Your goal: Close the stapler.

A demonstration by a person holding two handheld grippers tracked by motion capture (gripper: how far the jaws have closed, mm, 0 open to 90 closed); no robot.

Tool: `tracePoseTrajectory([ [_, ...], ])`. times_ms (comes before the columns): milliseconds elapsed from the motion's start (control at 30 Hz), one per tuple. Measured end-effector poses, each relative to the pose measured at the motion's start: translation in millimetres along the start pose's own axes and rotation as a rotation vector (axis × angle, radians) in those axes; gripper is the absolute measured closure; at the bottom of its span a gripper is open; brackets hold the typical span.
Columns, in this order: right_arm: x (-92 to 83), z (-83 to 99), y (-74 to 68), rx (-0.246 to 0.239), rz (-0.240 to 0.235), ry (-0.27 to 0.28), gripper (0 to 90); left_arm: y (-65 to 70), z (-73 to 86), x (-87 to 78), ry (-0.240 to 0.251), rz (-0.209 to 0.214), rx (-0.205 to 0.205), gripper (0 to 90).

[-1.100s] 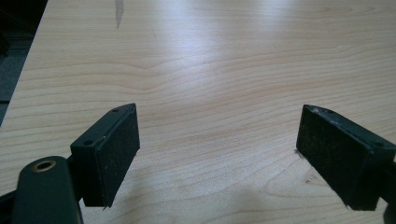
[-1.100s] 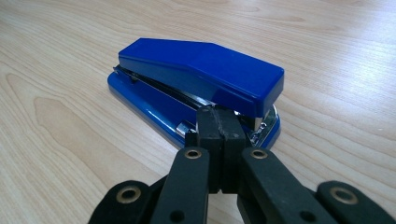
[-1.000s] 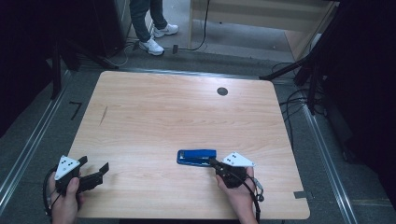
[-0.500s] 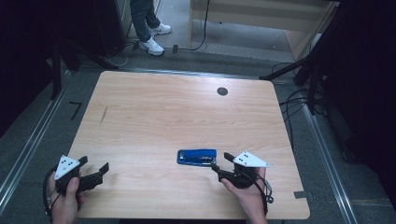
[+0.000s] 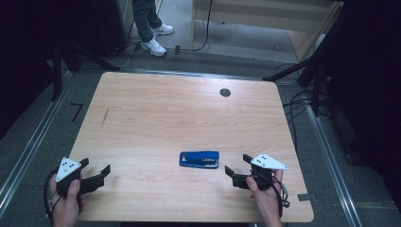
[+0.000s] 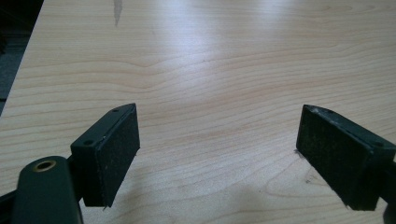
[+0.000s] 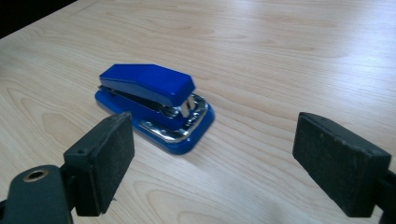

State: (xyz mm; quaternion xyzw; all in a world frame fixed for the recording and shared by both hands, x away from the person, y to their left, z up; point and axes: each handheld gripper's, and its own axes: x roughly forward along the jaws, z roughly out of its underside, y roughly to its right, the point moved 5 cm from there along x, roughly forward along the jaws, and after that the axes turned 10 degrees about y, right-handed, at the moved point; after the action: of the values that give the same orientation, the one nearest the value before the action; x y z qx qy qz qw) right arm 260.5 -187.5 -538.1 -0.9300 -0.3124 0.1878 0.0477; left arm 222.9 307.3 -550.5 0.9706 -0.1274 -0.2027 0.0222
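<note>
The stapler (image 5: 199,159) is lying flat on the table (image 5: 179,113) with its long axis running side to side, just left of the right gripper (image 5: 236,171), whose jaws have just been opening off it, while the left gripper (image 5: 97,171) is sitting open and empty way off.

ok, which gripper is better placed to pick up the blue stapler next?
Right. The right gripper sits just beside the blue metal-and-plastic stapler, open jaws facing it. The left gripper is open too, but near the wooden table's left edge.
</note>
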Motion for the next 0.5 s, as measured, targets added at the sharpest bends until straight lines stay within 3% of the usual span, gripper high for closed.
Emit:
tracePoseTrajectory([
  [500,-29.3,5.4,33.8,0.016,0.073,0.008,13.0,0.2,0.0,0.2,-0.004,-0.003,0.004,14.2],
])
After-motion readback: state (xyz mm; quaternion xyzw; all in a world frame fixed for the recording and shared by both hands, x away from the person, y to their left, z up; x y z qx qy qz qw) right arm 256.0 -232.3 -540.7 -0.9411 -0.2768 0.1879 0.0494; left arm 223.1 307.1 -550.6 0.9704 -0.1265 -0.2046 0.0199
